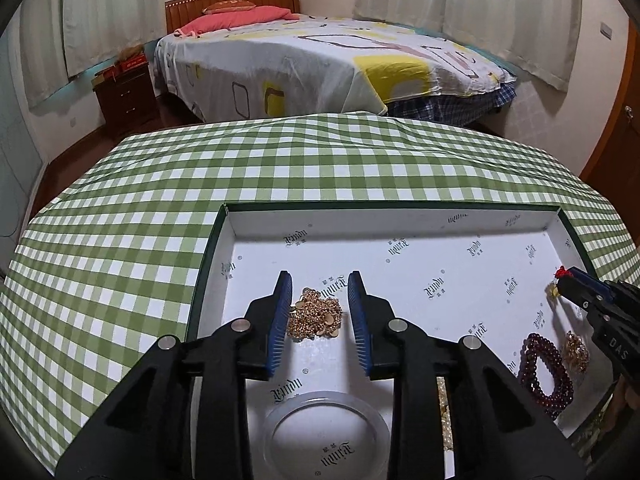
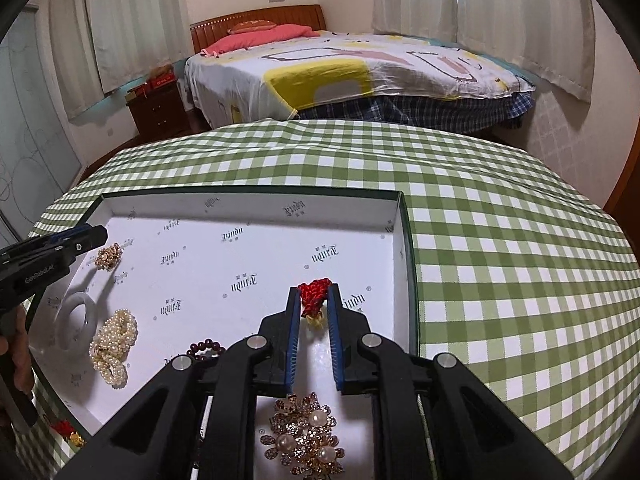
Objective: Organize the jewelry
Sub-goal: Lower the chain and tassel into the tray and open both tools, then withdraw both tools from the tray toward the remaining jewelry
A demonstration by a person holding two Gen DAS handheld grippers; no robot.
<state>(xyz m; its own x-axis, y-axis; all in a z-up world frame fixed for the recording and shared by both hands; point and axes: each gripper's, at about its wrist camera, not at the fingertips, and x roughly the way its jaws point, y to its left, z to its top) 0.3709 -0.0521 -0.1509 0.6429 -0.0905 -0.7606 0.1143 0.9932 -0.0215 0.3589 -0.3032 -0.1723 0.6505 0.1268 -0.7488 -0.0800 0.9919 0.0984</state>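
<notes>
Sitting in the white box point(image 1: 240, 240), the gold chain heap point(image 1: 316, 318) is between your left tongs point(image 1: 320, 300), parted and not pinching. Your right tongs point(image 2: 315, 300) are nearly closed around the red knot charm point(image 2: 314, 298) near the box's right wall, on the checkered surface point(image 1: 120, 220).

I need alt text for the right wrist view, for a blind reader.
The right gripper grips a red knotted charm over a white-lined box on a green checked tablecloth. Pearls, a clear bangle and a brooch lie inside.
</notes>
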